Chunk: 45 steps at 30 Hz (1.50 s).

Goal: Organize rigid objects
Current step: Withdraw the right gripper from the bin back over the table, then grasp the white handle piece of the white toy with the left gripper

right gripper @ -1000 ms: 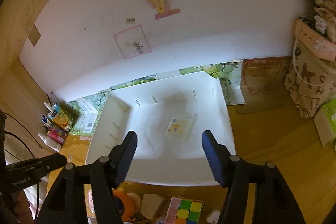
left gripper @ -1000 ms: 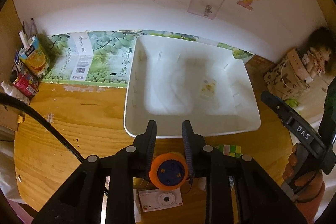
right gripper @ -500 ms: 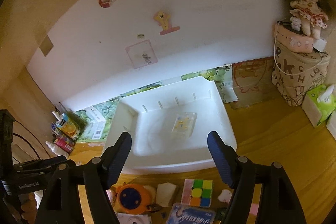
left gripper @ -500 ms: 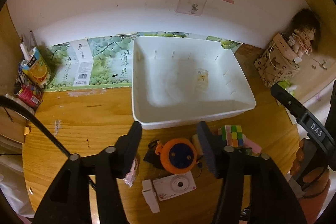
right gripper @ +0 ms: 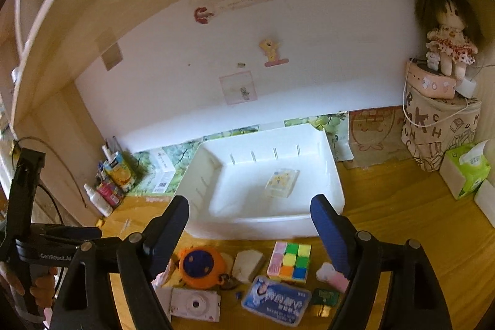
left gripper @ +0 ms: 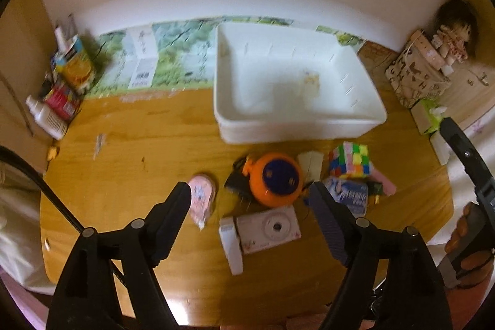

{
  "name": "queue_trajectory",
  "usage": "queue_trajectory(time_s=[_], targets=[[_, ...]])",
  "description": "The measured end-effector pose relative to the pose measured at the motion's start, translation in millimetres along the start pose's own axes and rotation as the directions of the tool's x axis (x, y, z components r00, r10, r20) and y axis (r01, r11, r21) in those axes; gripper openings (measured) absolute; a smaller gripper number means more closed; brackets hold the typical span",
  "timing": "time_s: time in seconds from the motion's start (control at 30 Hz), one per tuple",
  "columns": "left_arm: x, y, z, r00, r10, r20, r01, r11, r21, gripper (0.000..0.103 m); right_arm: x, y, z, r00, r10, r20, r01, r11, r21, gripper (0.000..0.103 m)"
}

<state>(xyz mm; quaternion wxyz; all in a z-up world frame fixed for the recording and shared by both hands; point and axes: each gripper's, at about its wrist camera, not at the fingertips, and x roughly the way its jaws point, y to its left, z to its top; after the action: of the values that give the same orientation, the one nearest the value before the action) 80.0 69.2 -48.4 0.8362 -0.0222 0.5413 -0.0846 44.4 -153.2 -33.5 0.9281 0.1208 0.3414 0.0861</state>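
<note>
Wooden desk (left gripper: 130,150) against a white wall (right gripper: 324,57) carries a white bin (left gripper: 297,126) at its back and a loose cluster of small things just in front of that bin. Nearest of all, the left gripper (left gripper: 250,206) hangs above the desk on the near side of the bin with its jaws spread wide and nothing between them; the right gripper (right gripper: 249,220) is likewise wide apart and empty, framing the bin's front wall. Under the left gripper, well short of the bin, lies a pale pink toy camera (left gripper: 269,229) with a small white block (left gripper: 230,248) touching its left end. Left of the camera sits a pink oval packet (left gripper: 201,200). Closer to the bin, an orange round reel with a blue face (left gripper: 276,180) rests just in front of the front wall, a black strap at its left side. Right of the reel are a small white piece (left gripper: 311,164), then a colourful puzzle cube (left gripper: 351,161), with a blue packet (left gripper: 348,195) on the near side of the cube. Inside the bin, a small clear box with a yellow picture (right gripper: 282,183) lies on the floor, toward the right. Left of the bin, in the desk's far corner, stand a juice carton (left gripper: 75,68) and a white bottle (left gripper: 46,118). Right of the bin a doll (right gripper: 447,51) sits on a printed fabric bag (right gripper: 439,135).
</note>
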Motion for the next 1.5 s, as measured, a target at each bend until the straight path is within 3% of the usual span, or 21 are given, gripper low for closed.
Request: queue_trajectory(time_s=[0.33, 0.63, 1.13, 1.3, 1.5], targets=[[7.4, 9.6, -48.7, 0.996, 0.034, -0.083, -0.040, 0.997, -0.071, 0.081, -29.0, 12.0, -43.8, 0.998, 0.036, 0.044, -0.033, 0.997, -0.070, 0.083], [21.5, 18.4, -72.0, 0.984, 0.057, -0.169, -0.075, 0.992, -0.101, 0.081, -24.3, 21.2, -71.6, 0.995, 0.090, 0.039, -0.086, 0.991, -0.100, 0.083], [83.9, 27.2, -77.1, 0.930, 0.006, -0.366, -0.048, 0.993, -0.104, 0.081, 6.6, 52.8, -124.7, 0.993, 0.095, -0.065, -0.107, 0.971, -0.212, 0.084], [98.6, 30.0, -72.6, 0.916, -0.015, -0.400, -0.031, 0.994, -0.109, 0.080, 19.0, 70.5, -141.6, 0.992, 0.081, -0.101, -0.110, 0.941, -0.320, 0.083], [108.7, 42.3, -66.2, 0.912, -0.043, -0.408, -0.013, 0.991, -0.135, 0.080, 39.5, 91.0, -164.5, 0.985, 0.056, -0.161, -0.128, 0.866, -0.483, 0.083]])
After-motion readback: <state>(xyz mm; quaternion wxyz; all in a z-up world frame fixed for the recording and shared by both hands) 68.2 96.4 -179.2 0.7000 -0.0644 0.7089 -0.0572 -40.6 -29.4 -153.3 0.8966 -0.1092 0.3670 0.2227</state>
